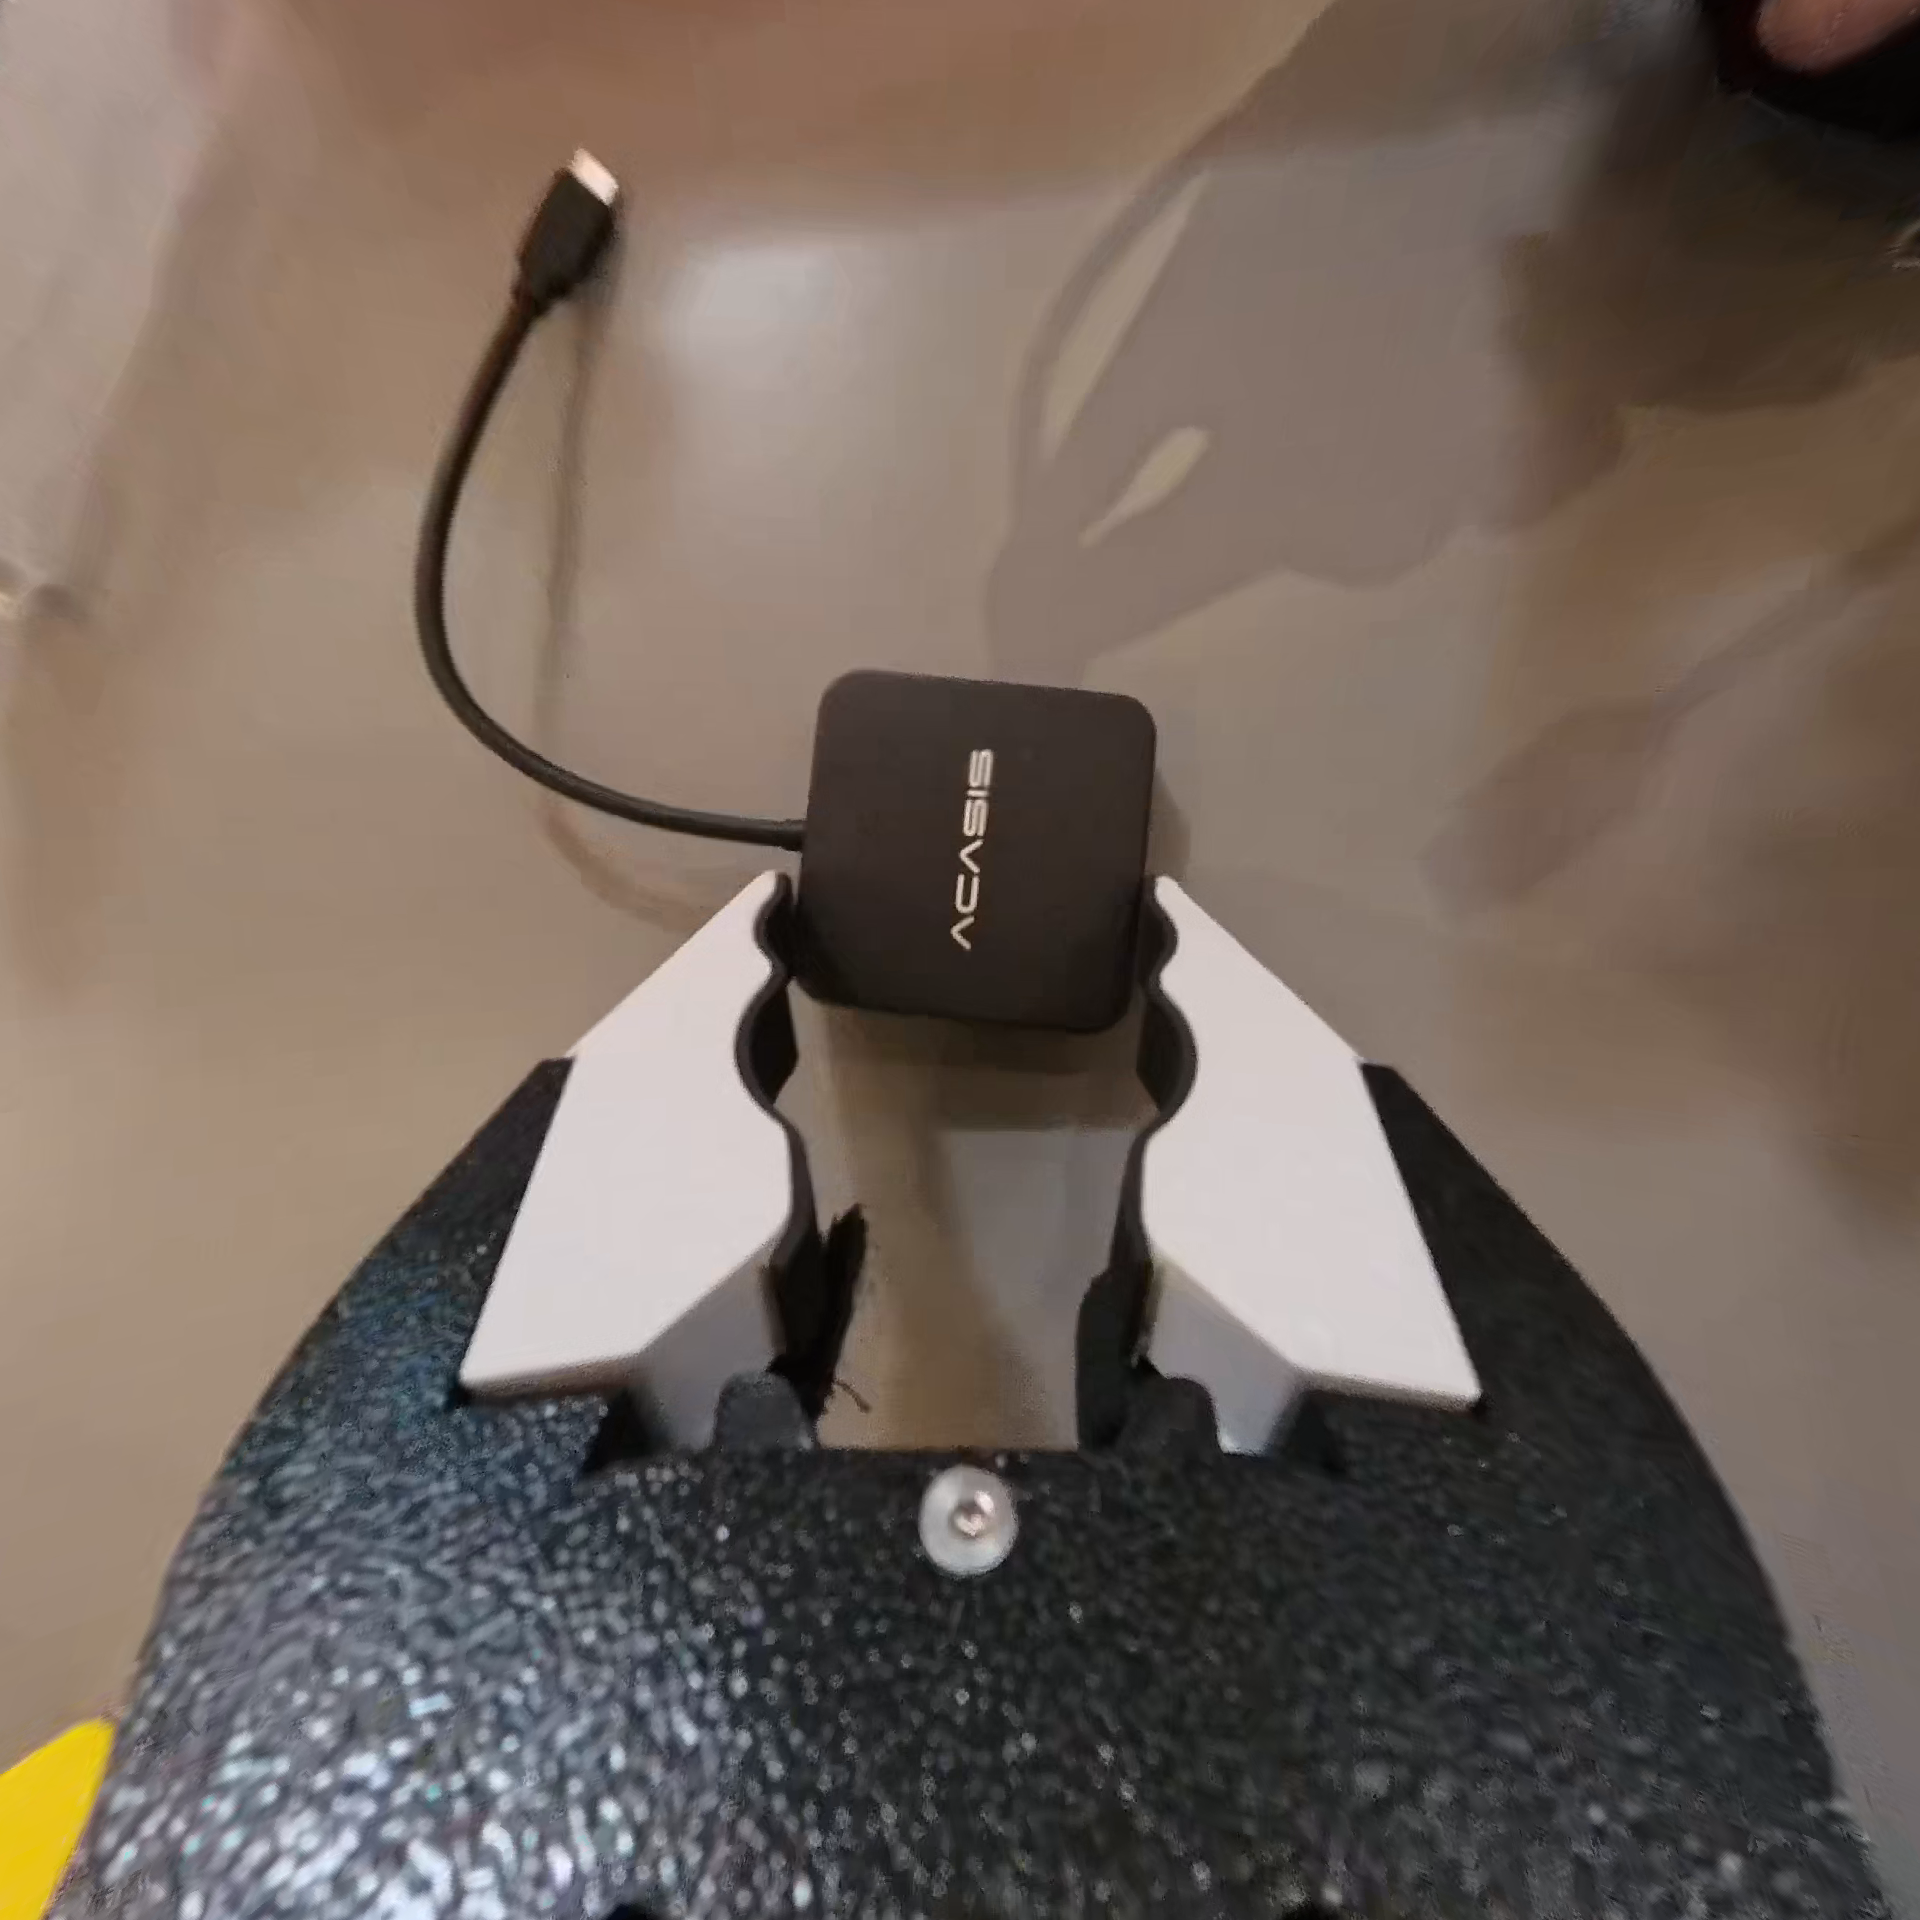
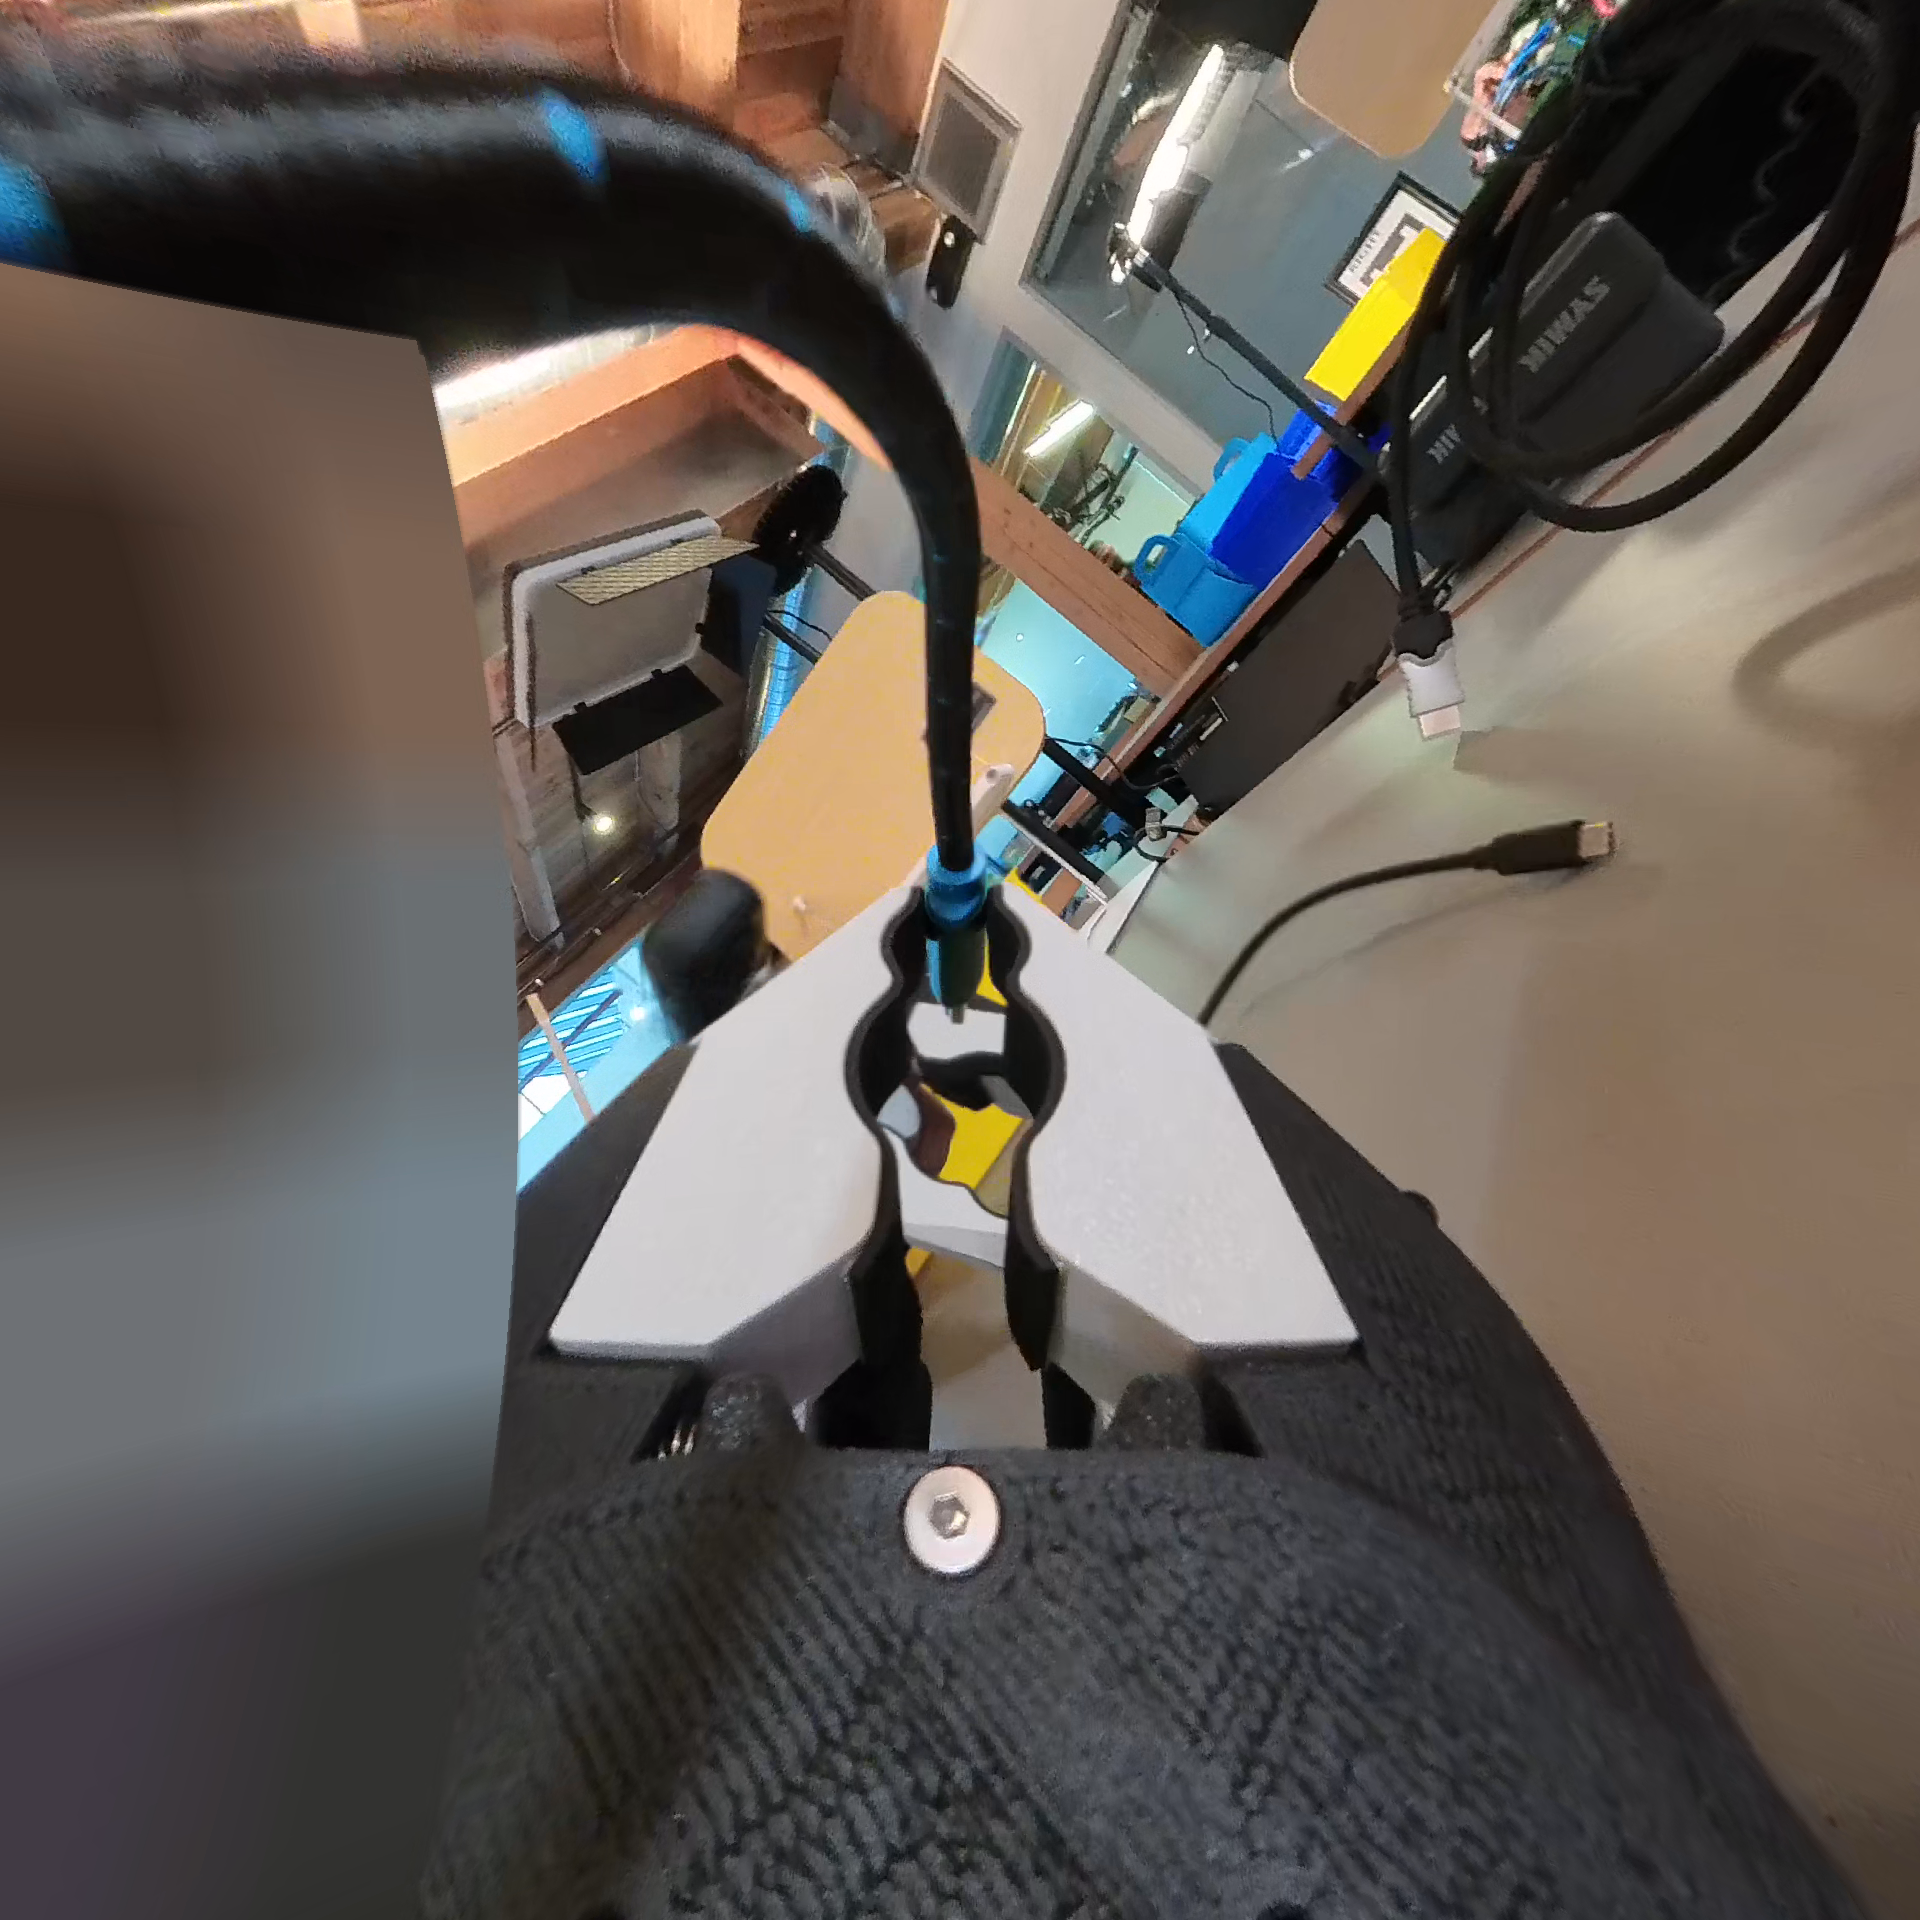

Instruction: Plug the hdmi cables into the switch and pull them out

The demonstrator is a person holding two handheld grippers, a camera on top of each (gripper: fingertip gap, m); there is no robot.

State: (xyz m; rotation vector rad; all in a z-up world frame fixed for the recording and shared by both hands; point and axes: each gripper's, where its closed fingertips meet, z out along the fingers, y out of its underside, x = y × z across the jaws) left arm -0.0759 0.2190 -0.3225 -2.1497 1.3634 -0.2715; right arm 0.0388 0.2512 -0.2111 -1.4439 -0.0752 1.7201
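Note:
In the left wrist view a flat black square switch (image 1: 977,842) lies on the beige table (image 1: 1455,1039). My left gripper (image 1: 966,904) is shut on the switch, with one white finger against each side. The switch's short black lead (image 1: 457,540) curves away left to a small plug (image 1: 587,208). In the right wrist view my right gripper (image 2: 956,935) is shut on the blue-collared plug (image 2: 954,914) of a thick black braided HDMI cable (image 2: 951,675), held in the air. The cable arches up and off to the left. The plug's metal tip sits between the pads.
In the right wrist view a coil of black cables (image 2: 1662,312) with a silver-tipped HDMI plug (image 2: 1434,675) lies at the far right, beside a dark case (image 2: 1558,343). The switch's lead plug (image 2: 1558,847) rests on the table. A hand (image 1: 1829,31) shows at the left view's top right. Across from one pair of fingers to the other is roughly 15 cm.

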